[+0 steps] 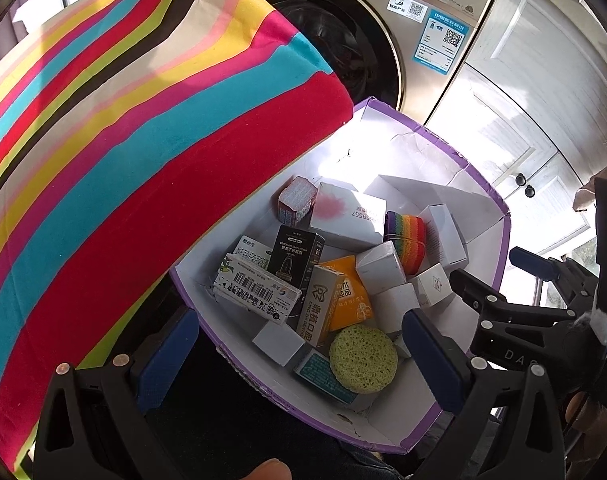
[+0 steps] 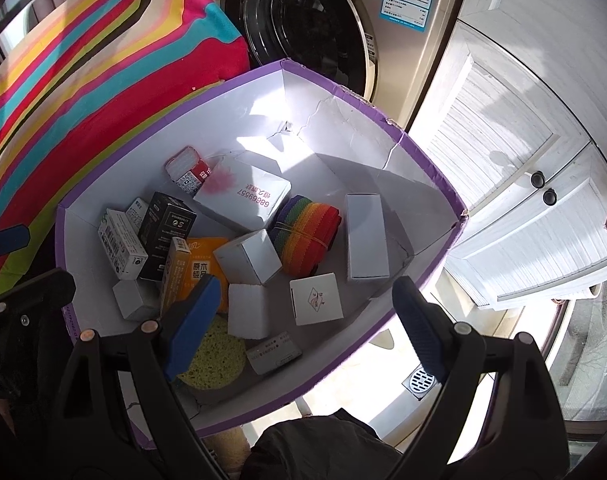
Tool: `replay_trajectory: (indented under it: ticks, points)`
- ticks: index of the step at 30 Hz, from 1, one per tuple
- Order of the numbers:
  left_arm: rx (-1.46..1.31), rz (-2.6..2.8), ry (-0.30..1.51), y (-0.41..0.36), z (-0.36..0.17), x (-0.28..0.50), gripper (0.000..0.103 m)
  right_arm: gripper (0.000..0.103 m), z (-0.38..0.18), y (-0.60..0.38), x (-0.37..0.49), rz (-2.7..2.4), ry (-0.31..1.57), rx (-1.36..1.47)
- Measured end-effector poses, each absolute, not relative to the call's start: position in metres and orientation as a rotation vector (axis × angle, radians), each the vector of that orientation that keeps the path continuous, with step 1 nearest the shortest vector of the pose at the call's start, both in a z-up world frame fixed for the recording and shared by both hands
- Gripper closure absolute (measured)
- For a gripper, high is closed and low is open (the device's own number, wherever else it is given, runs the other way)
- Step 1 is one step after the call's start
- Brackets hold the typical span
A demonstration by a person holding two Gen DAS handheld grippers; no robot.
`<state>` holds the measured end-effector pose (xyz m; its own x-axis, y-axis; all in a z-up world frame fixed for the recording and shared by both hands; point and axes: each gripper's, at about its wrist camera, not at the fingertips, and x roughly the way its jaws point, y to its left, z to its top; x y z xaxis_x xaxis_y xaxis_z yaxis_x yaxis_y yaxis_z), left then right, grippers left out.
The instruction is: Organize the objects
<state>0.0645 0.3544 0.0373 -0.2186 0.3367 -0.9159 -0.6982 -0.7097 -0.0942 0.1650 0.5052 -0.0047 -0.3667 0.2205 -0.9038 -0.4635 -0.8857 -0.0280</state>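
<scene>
A purple-rimmed cardboard box (image 1: pixel 483 184) (image 2: pixel 431 160) with a white inside holds several small cartons, a rainbow strap roll (image 1: pixel 409 236) (image 2: pixel 303 228), an orange packet (image 1: pixel 349 296) (image 2: pixel 203 264), a black carton (image 1: pixel 295 256) (image 2: pixel 163 232) and a green round sponge (image 1: pixel 363 358) (image 2: pixel 219 364). My left gripper (image 1: pixel 299 352) is open and empty, hovering over the box's near side. My right gripper (image 2: pixel 307 328) is open and empty above the box's near rim; it also shows in the left wrist view (image 1: pixel 503 292).
A striped multicolour cloth (image 1: pixel 123 160) (image 2: pixel 83 80) covers a surface at the box's left. A gold front-loading washing machine (image 1: pixel 367 40) (image 2: pixel 323 20) stands behind. White cabinet doors (image 2: pixel 523 160) stand at right. A floor drain (image 2: pixel 421 380) lies below right.
</scene>
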Motion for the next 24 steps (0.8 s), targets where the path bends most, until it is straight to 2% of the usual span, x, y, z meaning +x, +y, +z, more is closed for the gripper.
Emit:
replay_trajectory:
  ticks: [24]
  points:
    - [-1.346,1.98,0.473,0.3535,0.0337,0.0624,0.0,0.014,-0.0003,0.5058,0.1652,2.281,0.324,-1.451]
